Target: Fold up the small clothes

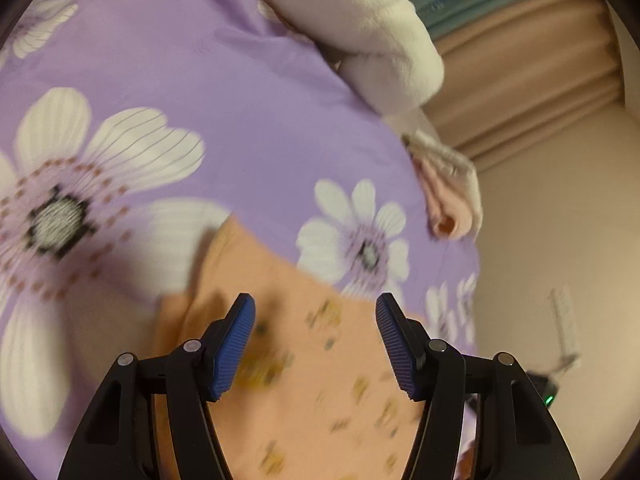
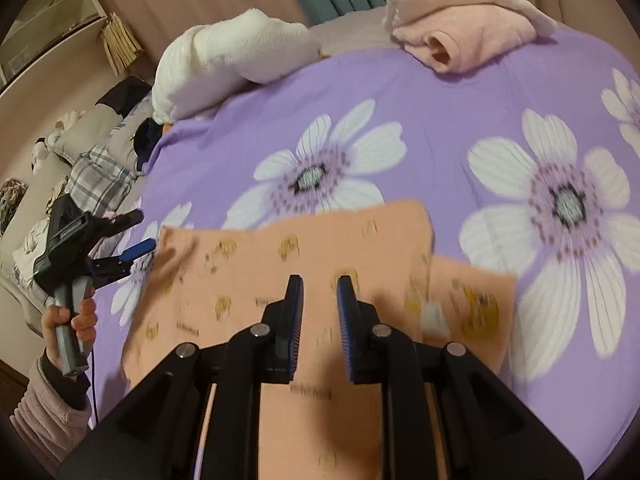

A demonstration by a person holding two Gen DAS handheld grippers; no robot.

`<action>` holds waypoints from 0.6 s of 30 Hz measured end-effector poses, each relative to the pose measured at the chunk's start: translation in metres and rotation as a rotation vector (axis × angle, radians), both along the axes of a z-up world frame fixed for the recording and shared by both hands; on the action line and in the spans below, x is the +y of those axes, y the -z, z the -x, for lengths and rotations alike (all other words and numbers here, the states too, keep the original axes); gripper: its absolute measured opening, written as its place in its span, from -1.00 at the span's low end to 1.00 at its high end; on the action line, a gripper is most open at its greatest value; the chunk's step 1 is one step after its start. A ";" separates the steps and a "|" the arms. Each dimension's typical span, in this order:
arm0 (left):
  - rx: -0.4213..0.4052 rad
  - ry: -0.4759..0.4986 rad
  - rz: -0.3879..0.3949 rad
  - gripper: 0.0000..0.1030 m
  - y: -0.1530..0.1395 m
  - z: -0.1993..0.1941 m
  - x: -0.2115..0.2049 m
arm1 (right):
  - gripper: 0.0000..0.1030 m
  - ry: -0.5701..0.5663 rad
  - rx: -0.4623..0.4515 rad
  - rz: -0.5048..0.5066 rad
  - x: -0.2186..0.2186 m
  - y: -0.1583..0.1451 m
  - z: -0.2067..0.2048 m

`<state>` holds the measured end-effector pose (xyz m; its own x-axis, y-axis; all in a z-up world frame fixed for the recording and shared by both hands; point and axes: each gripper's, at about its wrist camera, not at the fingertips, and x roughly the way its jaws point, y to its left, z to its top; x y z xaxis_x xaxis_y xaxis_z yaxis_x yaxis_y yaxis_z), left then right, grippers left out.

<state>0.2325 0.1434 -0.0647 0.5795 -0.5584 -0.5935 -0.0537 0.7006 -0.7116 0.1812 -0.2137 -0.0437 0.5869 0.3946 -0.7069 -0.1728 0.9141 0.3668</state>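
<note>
Peach garment (image 2: 280, 264) part-folded on bedspread (image 2: 440, 128); pink (image 2: 464, 12) & white (image 2: 236, 52) ones done behind it. Left gripper (image 1: 315, 344) spread, right gripper (image 2: 320, 308) narrowly apart, both empty.

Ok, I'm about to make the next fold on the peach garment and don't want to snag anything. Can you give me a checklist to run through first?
1. Peach garment lies spread on the purple floral sheet: ok, though its right side already overlaps itself.
2. Left gripper empty, jaws apart over the peach cloth: ok.
3. Right gripper empty, jaws narrowly apart, nothing between them: ok.
4. Folded pink piece and white fleece sit apart from the peach garment: ok.
5. Garment's near hem flat: cannot tell, hidden under the right gripper.
6. Sharp view of edges: not ok, both views are blurred.
</note>
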 end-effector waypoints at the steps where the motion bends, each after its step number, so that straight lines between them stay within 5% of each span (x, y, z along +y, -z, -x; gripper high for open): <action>1: 0.000 0.016 -0.018 0.18 0.000 0.009 -0.001 | -0.63 0.009 -0.006 0.008 -0.002 0.001 0.008; 10: -0.027 0.149 -0.155 0.18 0.005 0.109 -0.019 | -0.62 0.098 -0.021 0.086 -0.042 0.008 0.095; 18: -0.061 0.180 -0.267 0.18 0.005 0.136 -0.049 | -0.41 0.082 -0.029 0.195 -0.017 0.027 0.123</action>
<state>0.0964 0.0946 -0.0697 0.5247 -0.4849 -0.6997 0.1257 0.8570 -0.4997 0.0585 -0.2303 -0.0711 0.6328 0.2024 -0.7474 -0.1030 0.9787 0.1777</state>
